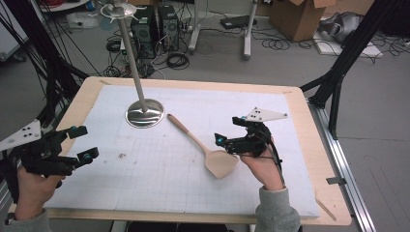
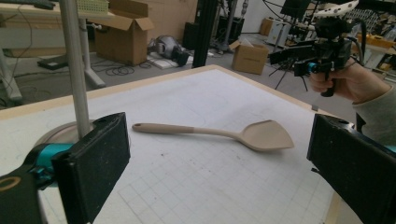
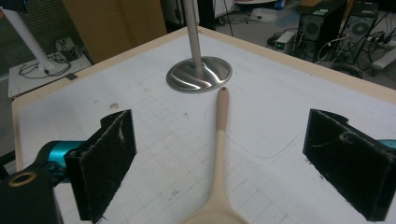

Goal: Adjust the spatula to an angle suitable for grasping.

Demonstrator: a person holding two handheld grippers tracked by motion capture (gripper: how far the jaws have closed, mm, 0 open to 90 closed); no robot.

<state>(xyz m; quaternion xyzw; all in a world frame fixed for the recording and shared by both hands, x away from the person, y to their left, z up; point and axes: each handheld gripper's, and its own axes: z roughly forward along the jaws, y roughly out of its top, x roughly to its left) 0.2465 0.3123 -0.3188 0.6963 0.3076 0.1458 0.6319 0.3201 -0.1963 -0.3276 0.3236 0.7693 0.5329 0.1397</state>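
Your spatula [image 1: 205, 147] lies flat on the white mat [image 1: 159, 188] near the middle of the desk [image 1: 309, 145], its blade toward you and to the right, its handle running far and left toward the steel stand [image 1: 144, 115]. Your right gripper [image 1: 231, 137] hovers just right of the blade with its fingers [image 3: 105, 158] spread wide and holding nothing; in the right gripper view the handle runs up between them, touching neither. Your left gripper [image 1: 83, 142] sits well apart at the desk's left edge, fingers [image 2: 95, 161] also wide open and empty, with the spatula lying crosswise beyond them in the left gripper view.
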